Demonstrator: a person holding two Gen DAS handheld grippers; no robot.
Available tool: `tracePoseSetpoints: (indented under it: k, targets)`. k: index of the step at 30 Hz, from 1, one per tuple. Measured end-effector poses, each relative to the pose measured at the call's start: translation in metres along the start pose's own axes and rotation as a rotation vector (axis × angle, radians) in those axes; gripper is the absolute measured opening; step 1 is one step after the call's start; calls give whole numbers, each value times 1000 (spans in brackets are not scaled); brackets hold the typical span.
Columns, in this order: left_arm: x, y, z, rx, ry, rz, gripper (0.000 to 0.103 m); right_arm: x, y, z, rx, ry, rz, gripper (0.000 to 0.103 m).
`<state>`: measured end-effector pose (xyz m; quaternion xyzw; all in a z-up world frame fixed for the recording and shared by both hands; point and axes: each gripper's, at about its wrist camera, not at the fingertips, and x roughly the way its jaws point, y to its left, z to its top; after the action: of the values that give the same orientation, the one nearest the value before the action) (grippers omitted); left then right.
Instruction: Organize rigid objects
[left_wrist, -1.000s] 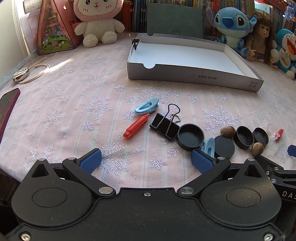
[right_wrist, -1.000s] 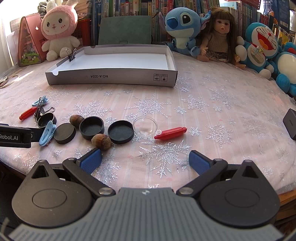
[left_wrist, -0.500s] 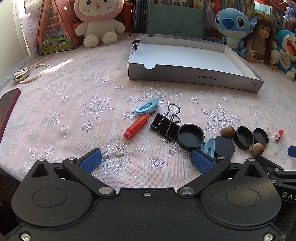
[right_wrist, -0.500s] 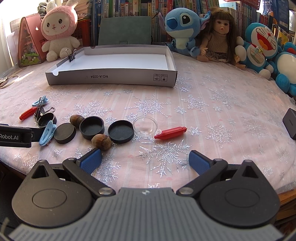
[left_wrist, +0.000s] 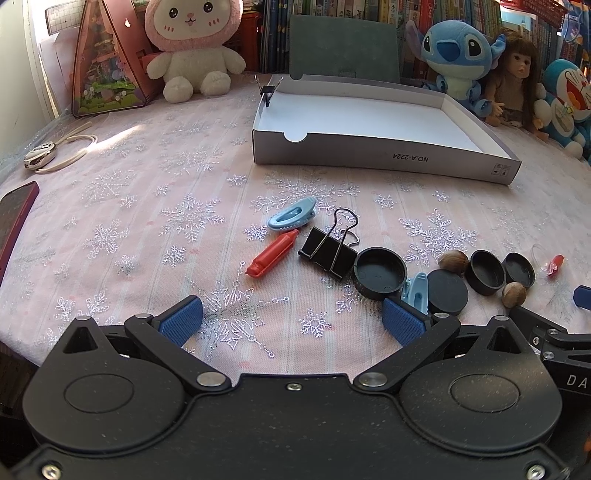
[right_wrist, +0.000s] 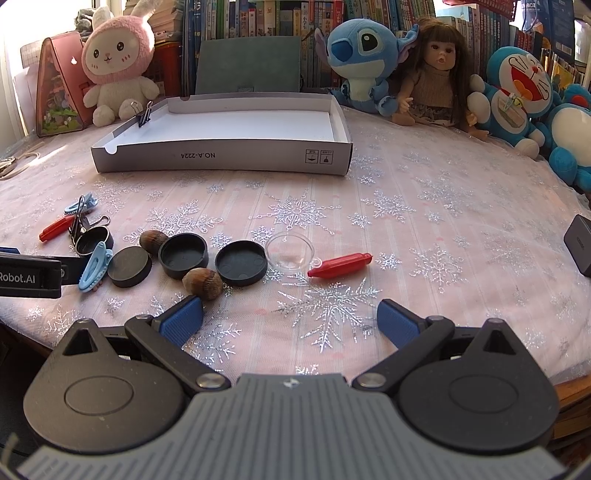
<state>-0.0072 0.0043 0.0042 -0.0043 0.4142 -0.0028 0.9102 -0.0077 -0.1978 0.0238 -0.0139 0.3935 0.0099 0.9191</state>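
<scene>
With both the left gripper (left_wrist: 291, 319) and right gripper (right_wrist: 290, 317) spread empty, we should centre the left one over the binder clip (left_wrist: 328, 248) at mid-frame before carrying it to the box (left_wrist: 384, 157) above.

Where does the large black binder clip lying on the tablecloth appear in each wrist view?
Left wrist view: the large binder clip lies at centre, right of a red tube.
Right wrist view: far left, partly hidden, seen edge-on.
Shared landmark: the white cardboard tray, printed NO.A-2224.

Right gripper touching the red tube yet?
Apart. The right wrist view shows the right gripper open, with bare tablecloth between its fingertips and the red tube.
</scene>
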Motion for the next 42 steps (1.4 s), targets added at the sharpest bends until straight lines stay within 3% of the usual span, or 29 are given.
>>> tracePoseSetpoints:
  k: [7, 11, 18, 21, 24, 26, 27, 31, 35, 42]
  targets:
    - [0, 2, -11, 33, -82, -21, 103, -1, -2, -7, -13, -50, 20, 103]
    - [-3, 3, -9, 35, -59, -35, 102, -2, -4, -9, -19, -76, 32, 103]
    - [-27, 1, -15, 67, -110, -132, 68, -17, -1, -12, -28, -149, 87, 97]
    - [-39, -4, -16, 85, -137, -224, 51, -24, 1, -10, -35, -189, 113, 87]
    - [-41, -10, -16, 86, -130, -299, 41, -27, 1, -8, -23, -205, 162, 75]
    - [-38, -13, -17, 85, -114, -319, 32, -28, 3, -8, -21, -200, 184, 57]
    - [-36, -15, -17, 86, -106, -326, 26, -27, 5, -8, -24, -197, 189, 54]
    - [-30, -21, -19, 110, -95, -324, 21, -27, 11, -8, -57, -188, 214, 39]
    - [-23, -20, -20, 120, -84, -315, 17, -21, 17, -8, -80, -168, 218, 37]
    - [-24, -5, -20, 113, -90, -272, 18, -15, 25, -7, -98, -153, 202, 29]
